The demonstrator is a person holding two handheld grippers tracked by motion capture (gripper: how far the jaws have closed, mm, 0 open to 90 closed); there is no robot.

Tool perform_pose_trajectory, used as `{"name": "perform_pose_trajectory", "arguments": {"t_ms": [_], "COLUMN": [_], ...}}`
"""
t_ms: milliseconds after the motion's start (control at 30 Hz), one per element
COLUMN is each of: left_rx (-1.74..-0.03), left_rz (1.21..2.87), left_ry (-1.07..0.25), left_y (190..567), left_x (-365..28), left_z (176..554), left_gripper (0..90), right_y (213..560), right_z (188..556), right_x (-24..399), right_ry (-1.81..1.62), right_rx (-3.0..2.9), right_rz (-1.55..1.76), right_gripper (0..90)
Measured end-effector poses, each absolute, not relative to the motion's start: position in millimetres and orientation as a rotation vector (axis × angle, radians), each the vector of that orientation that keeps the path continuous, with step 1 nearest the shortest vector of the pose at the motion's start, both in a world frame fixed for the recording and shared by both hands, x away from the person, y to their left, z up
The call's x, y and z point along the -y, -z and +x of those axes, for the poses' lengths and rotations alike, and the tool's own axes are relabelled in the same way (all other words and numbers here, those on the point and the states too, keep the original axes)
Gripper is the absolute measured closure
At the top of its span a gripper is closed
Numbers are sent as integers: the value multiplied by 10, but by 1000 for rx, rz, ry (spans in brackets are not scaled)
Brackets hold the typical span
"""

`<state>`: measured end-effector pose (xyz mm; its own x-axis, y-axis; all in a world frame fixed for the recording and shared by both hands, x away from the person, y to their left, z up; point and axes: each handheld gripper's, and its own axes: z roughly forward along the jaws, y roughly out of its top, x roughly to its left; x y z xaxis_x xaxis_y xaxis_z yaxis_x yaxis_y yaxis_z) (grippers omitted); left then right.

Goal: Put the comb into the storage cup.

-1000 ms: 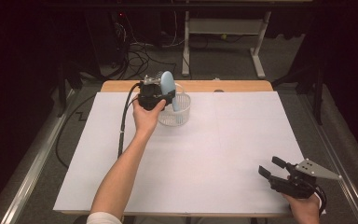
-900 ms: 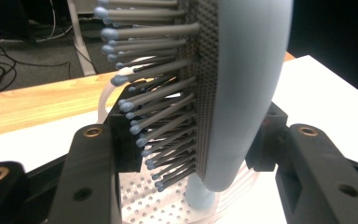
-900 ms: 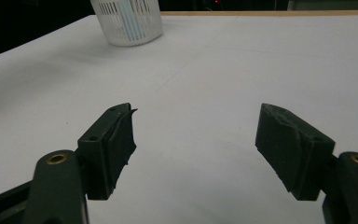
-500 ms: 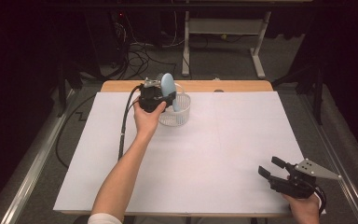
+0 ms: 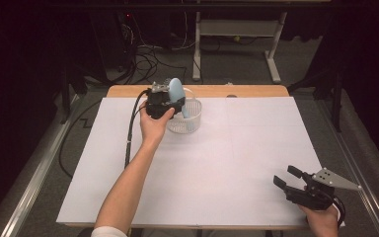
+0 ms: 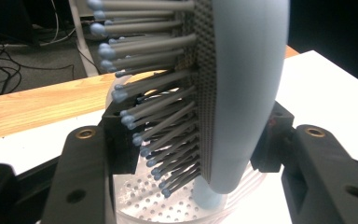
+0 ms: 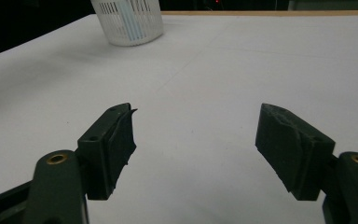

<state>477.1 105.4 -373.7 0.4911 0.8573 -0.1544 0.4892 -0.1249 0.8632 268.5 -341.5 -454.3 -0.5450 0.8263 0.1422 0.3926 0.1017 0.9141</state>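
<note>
A light blue hairbrush (image 5: 176, 91) stands upright with its handle down inside a white perforated basket (image 5: 190, 123) at the back of the table. My left gripper (image 5: 176, 106) holds the brush head from the left. In the left gripper view the brush (image 6: 247, 93) sits between the jaws, bristles against one pad and its smooth back against the other. These jaws have just been opening, and the brush is still between them. My right gripper (image 5: 287, 177) rests open near the front right edge with nothing between its jaws (image 7: 196, 140); the basket (image 7: 128, 21) lies far off.
White paper (image 5: 227, 163) covers the table, with a strip of bare wood (image 5: 256, 91) along the far edge. A cable (image 5: 128, 133) trails from the left gripper to the left. Table legs and loose cables lie on the floor beyond.
</note>
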Motion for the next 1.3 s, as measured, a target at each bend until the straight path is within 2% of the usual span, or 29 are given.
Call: {"name": "perform_pose_trajectory", "arguments": {"t_ms": [400,533,867,1300], "left_rx": [-1189,-1213,-1267,-1315], "left_rz": [1814,1824,1875,1884], "left_ry": [-545,-540,-539,-553], "left_y": [3730,3742,3801,3837], "left_x": [-1118,-1157,-1213,-1257], "left_z": [4769,4785,4822,4800], "left_gripper": [382,321,233,149], "right_y": [4544,4544,4548,4554], "right_z": [2684,2683,2686,2691], "right_x": [3410,3408,3401,3400], "right_ry": [-1430,-1428,-1428,-1426], "right_rx": [-1982,-1982,-1993,-2001], "right_rz": [1195,1193,1194,1194], "right_gripper": [285,285,285,285]}}
